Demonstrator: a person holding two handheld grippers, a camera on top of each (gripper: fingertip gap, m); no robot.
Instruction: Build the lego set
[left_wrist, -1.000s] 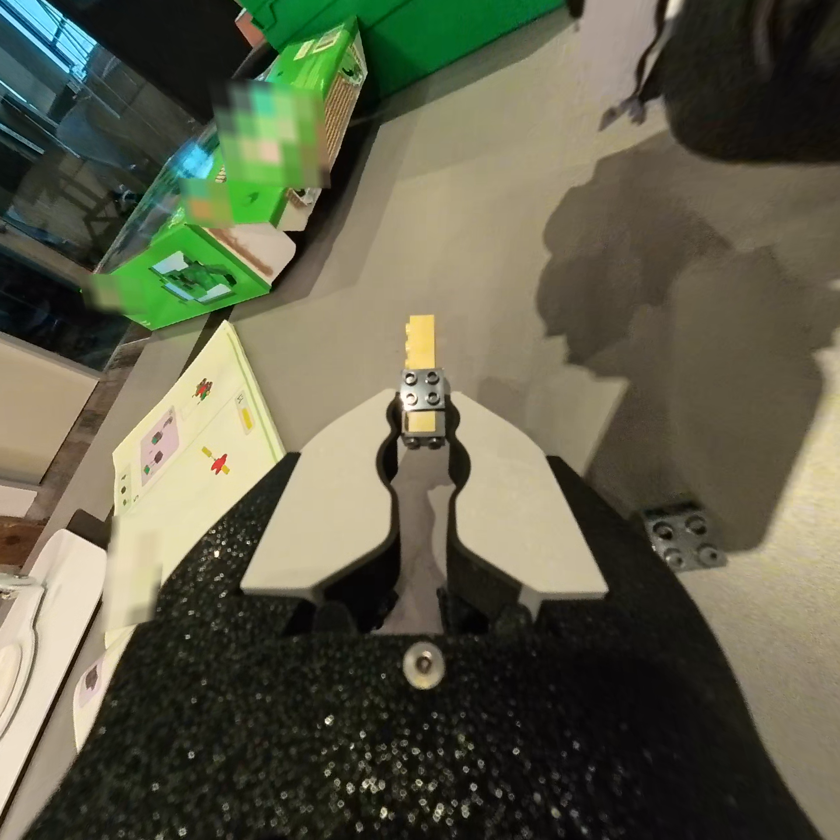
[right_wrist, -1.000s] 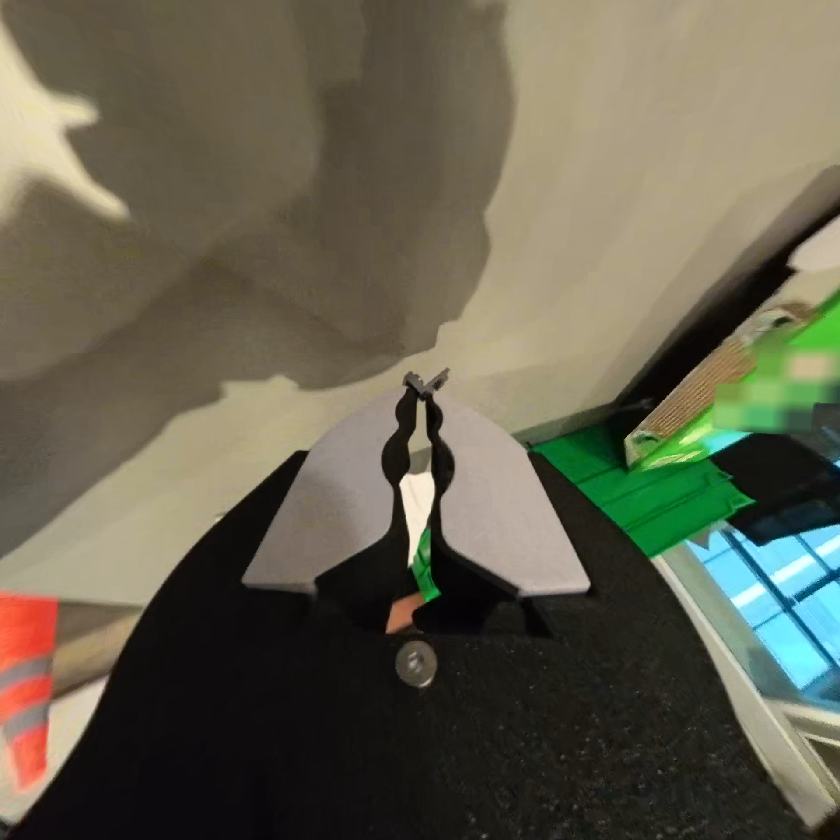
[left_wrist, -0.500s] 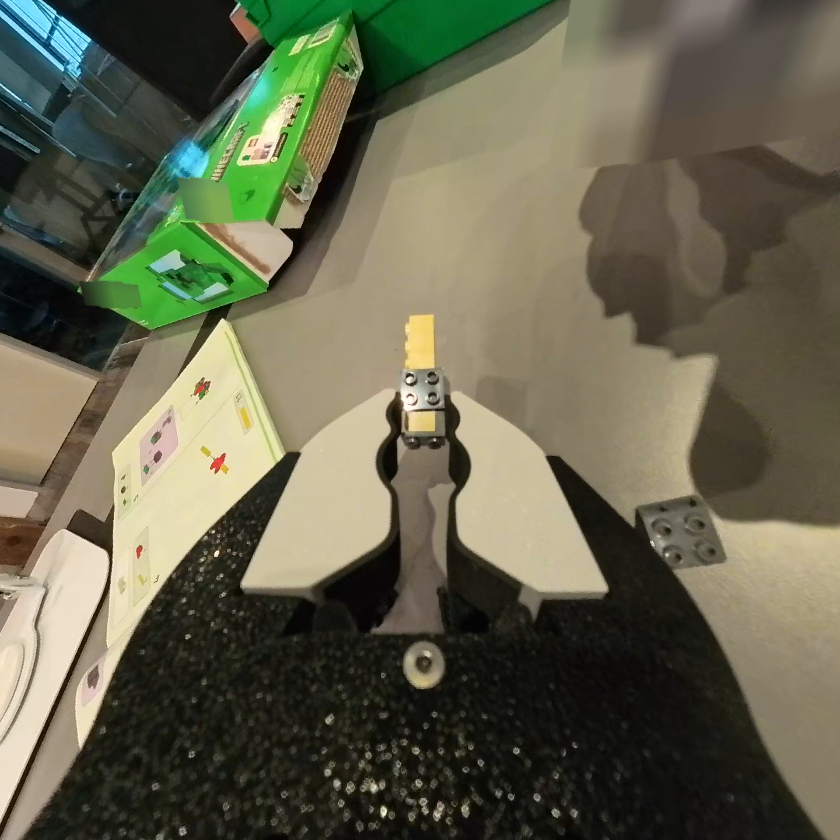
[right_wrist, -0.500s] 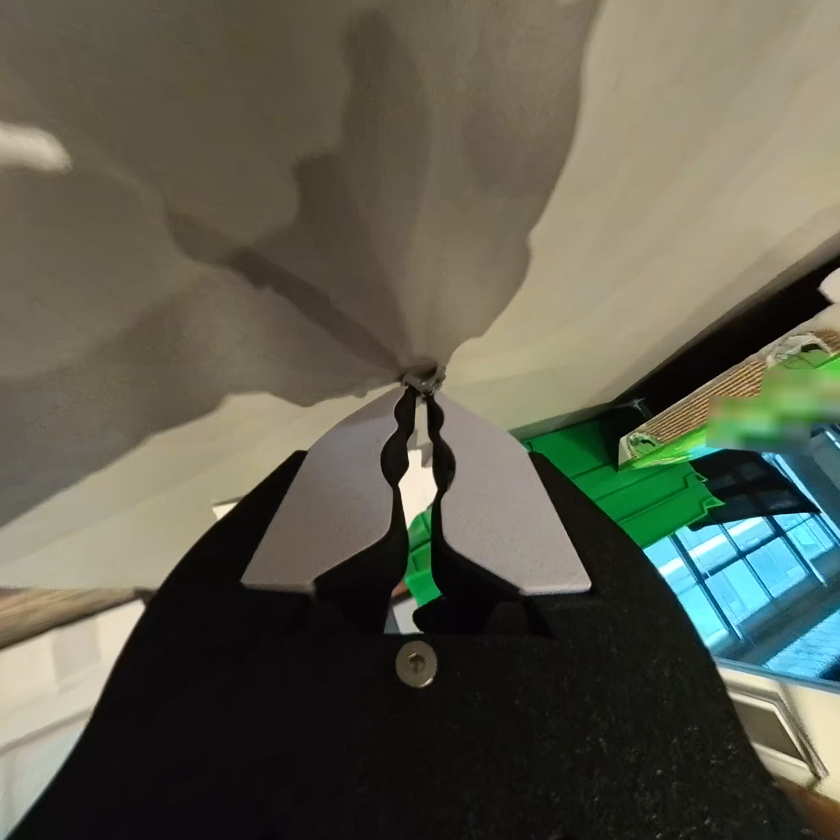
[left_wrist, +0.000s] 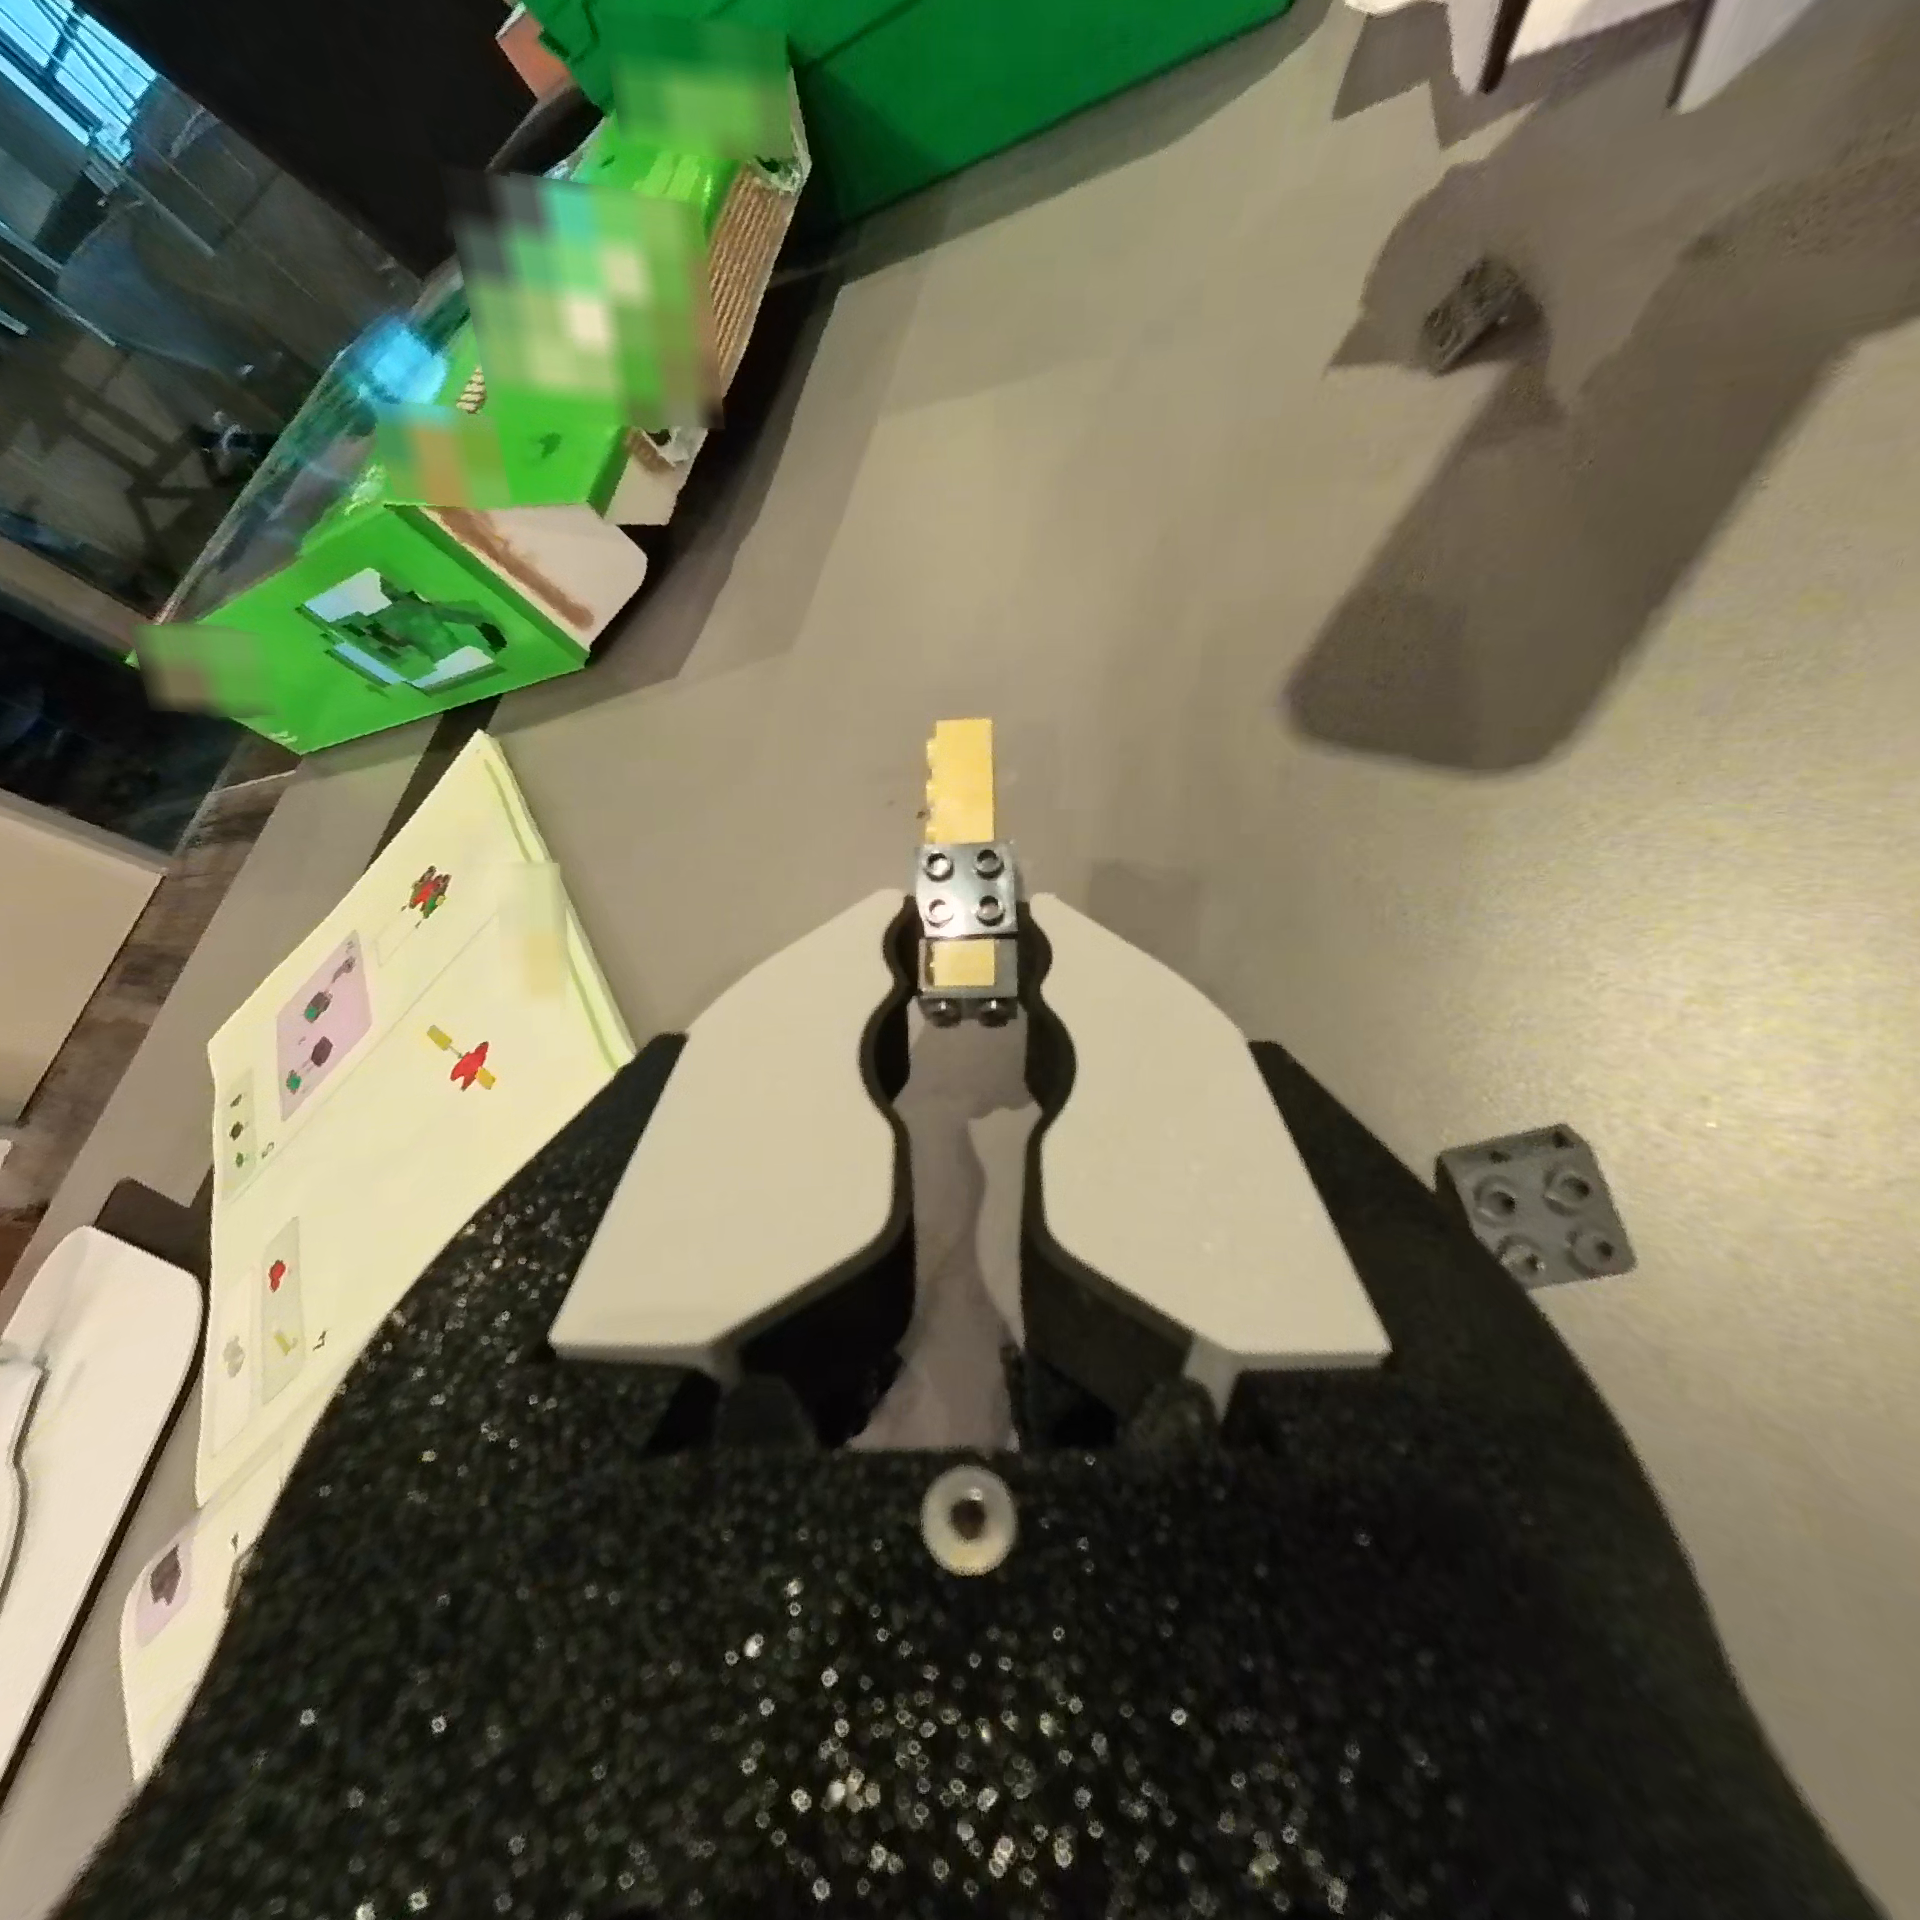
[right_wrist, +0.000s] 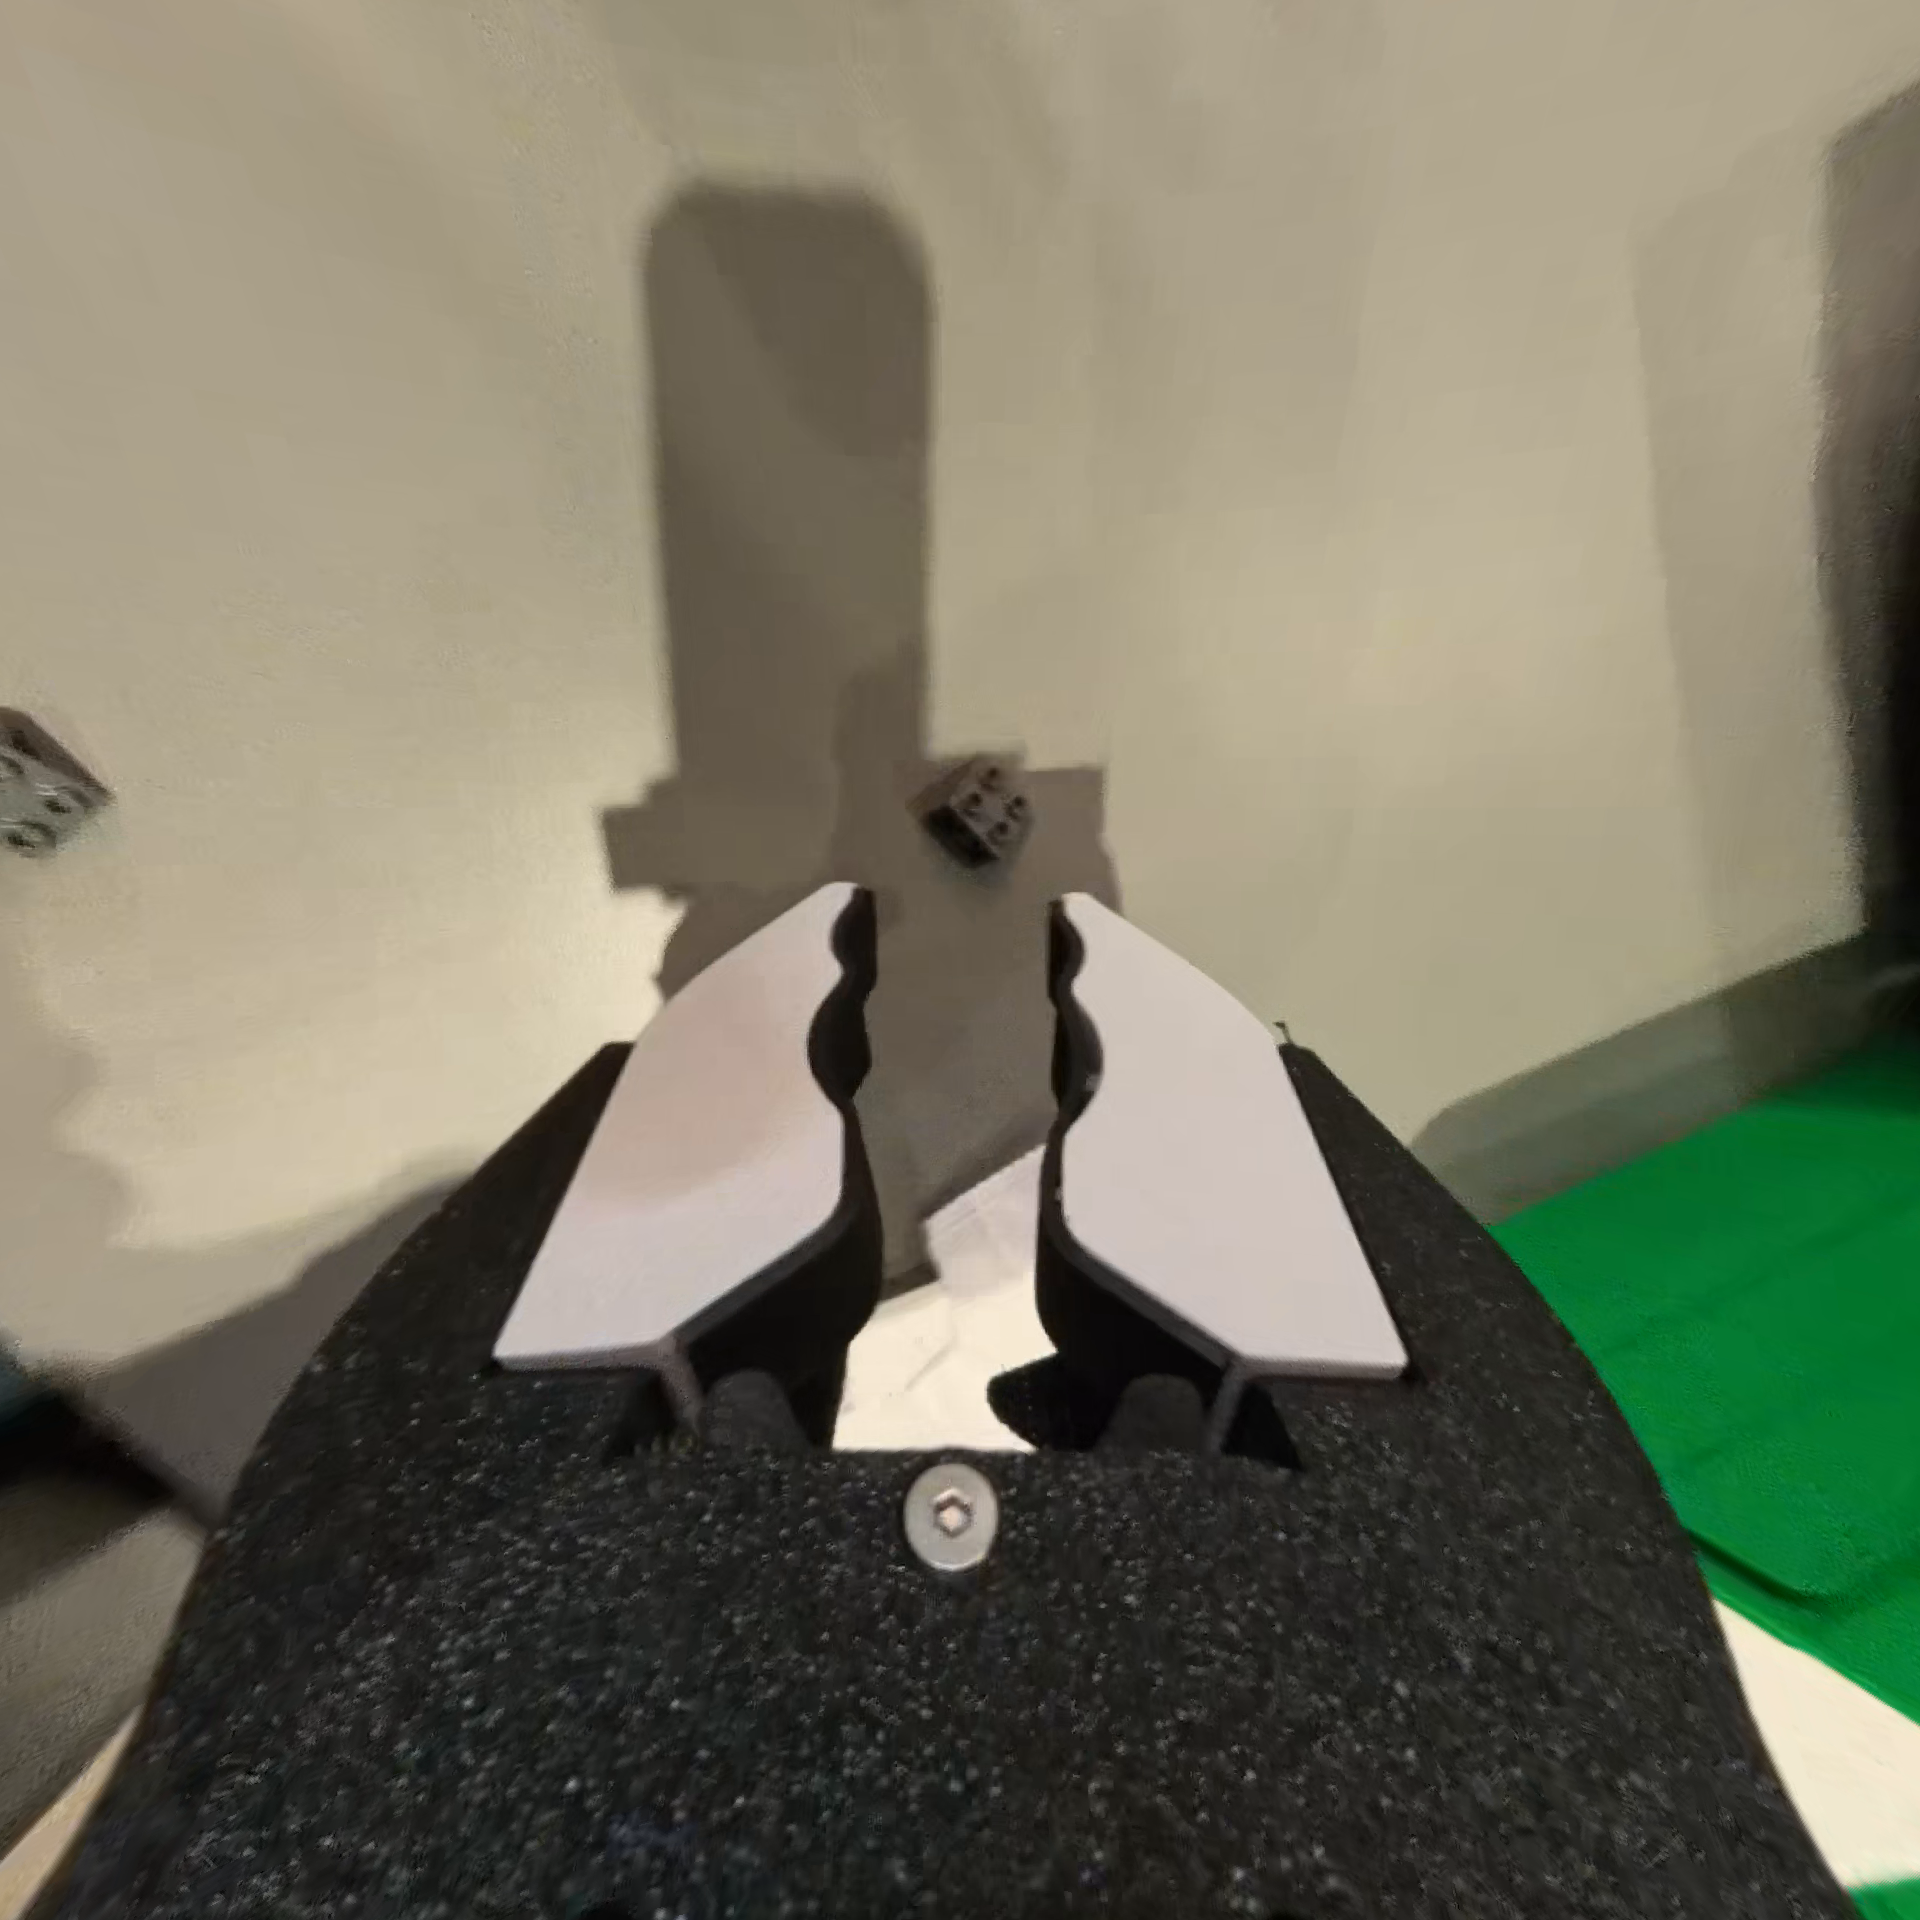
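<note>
My left gripper (left_wrist: 971, 935) is shut on a small build: a dark grey 2x2 brick (left_wrist: 971, 896) with a long yellow brick (left_wrist: 961, 790) sticking forward from it, held above the grey table. A loose grey 2x2 brick (left_wrist: 1532, 1216) lies on the table to the right of the fingers. My right gripper (right_wrist: 961, 909) is open and empty, low over the table. A dark grey 2x2 brick (right_wrist: 975, 816) lies tilted just beyond its fingertips, in the gripper's shadow. The same brick seems to show far off in the left wrist view (left_wrist: 1475, 322). Another grey brick (right_wrist: 36, 795) sits at the left edge.
An open instruction booklet (left_wrist: 395, 1039) lies left of the left gripper, with a green box (left_wrist: 436, 582) behind it. A green sheet (right_wrist: 1714, 1299) lies at the right of the right gripper, with white paper (right_wrist: 966, 1278) under its fingers. A white tray edge (left_wrist: 94, 1351) is at far left.
My right gripper was shut on a small dark piece; it has swung down to the table and opened, and a dark brick now lies ahead of it. The left gripper holds still.
</note>
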